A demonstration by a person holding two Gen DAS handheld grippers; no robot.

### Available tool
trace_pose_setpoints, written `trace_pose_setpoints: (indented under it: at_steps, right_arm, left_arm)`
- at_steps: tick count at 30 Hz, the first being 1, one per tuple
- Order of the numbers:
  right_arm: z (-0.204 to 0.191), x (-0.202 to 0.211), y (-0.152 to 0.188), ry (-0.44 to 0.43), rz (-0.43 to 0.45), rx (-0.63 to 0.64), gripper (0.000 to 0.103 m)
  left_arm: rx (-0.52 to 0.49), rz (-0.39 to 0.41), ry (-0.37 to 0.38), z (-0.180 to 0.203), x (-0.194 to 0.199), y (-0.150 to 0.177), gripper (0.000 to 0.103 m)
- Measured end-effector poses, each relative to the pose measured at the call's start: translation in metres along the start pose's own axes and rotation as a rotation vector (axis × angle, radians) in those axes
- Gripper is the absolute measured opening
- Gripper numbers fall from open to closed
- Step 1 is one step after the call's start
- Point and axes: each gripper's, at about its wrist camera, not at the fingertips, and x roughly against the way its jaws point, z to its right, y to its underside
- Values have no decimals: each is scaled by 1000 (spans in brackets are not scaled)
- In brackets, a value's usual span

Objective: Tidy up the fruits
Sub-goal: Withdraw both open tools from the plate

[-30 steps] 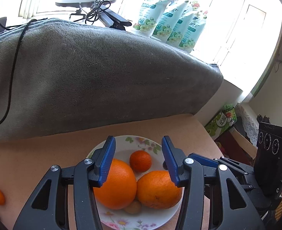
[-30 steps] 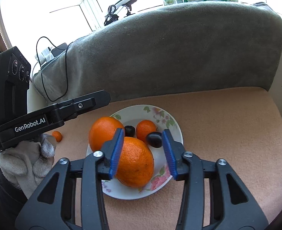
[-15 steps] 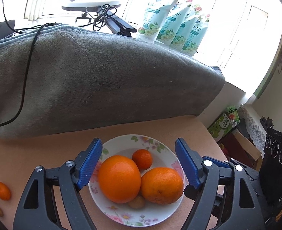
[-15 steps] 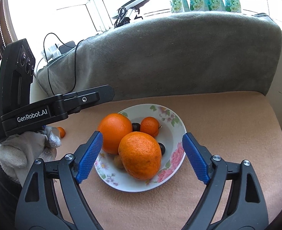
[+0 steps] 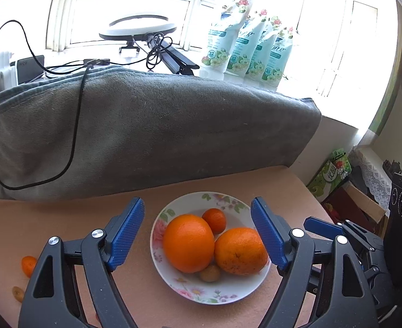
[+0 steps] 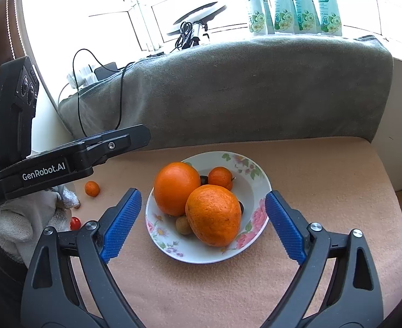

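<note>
A flowered white plate (image 5: 235,211) (image 6: 253,188) on the tan table holds two large oranges (image 5: 188,243) (image 5: 240,251), a small mandarin (image 5: 214,220), a brown fruit (image 5: 210,273) and dark fruits (image 6: 203,179). My left gripper (image 5: 197,203) hovers just short of the plate, its jaws opening, with nothing pressed between them. My right gripper (image 6: 203,194) hangs over the plate's near side. Its jaws are also opening, wide of the nearer orange (image 6: 213,214). A small orange fruit (image 6: 92,188) (image 5: 28,265), a red one (image 6: 75,222) and a brownish one (image 5: 17,293) lie loose on the table's left.
A grey blanket (image 5: 160,125) rises like a wall behind the table, with a black cable (image 5: 75,136) draped over it. Refill pouches (image 5: 244,52) and a ring light (image 5: 138,28) stand on the sill. Boxes (image 5: 329,175) sit beyond the right edge. A gloved hand (image 6: 23,218) holds the left gripper.
Both grippers let go of the large oranges, opened wide and drew back and up from the plate. The oranges stay on the plate.
</note>
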Motion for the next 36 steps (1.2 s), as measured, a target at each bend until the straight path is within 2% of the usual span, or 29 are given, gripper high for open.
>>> trace_pose_setpoints:
  at_steps: [9, 18, 26, 36]
  right_arm:
    - [-18, 12, 4, -3, 25, 19, 98]
    - [-47, 12, 12, -29, 14, 66, 98]
    - [-79, 12, 22, -59, 24, 122, 98]
    - [-108, 1, 31, -117, 30, 132, 98]
  left_arm:
    - [-11, 47, -26, -4, 29, 6, 80]
    - [-3, 90, -39, -20, 60, 17, 80]
    - [51, 106, -89, -68, 88, 38, 80]
    - [150, 117, -211, -142, 123, 73, 80]
